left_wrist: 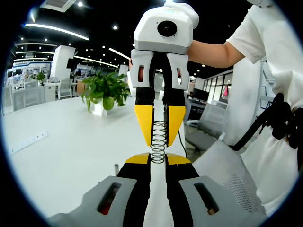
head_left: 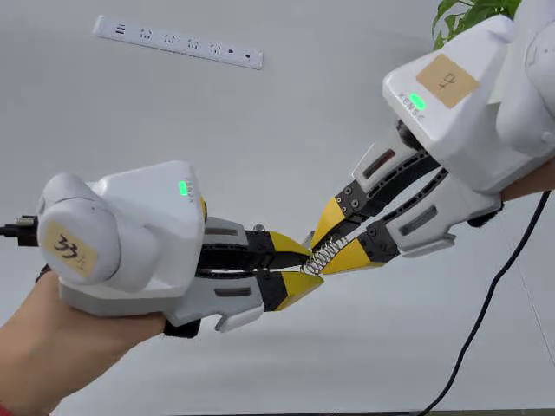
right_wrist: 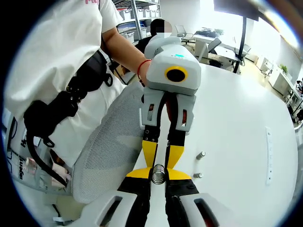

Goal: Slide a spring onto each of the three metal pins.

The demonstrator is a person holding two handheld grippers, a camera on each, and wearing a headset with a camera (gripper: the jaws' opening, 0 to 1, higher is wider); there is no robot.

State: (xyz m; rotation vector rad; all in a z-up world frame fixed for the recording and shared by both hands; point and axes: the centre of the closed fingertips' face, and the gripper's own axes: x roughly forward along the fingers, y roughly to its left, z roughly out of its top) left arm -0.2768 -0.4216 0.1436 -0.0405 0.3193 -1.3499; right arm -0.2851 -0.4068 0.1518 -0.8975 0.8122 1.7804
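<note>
A small metal spring is held in the air between both grippers, above the white table. My left gripper, coming from the lower left, is shut on the spring's near end. My right gripper reaches in from the upper right and is shut on the rest of the spring, which that view shows end-on. The two pairs of yellow fingertips nearly touch. Two short metal pins stand on the table beside the grippers. One pin stands left of my left gripper.
A white power strip lies at the table's far edge. A potted plant stands at a far corner. A black cable trails from the right gripper. The person's body and a mesh chair are close by.
</note>
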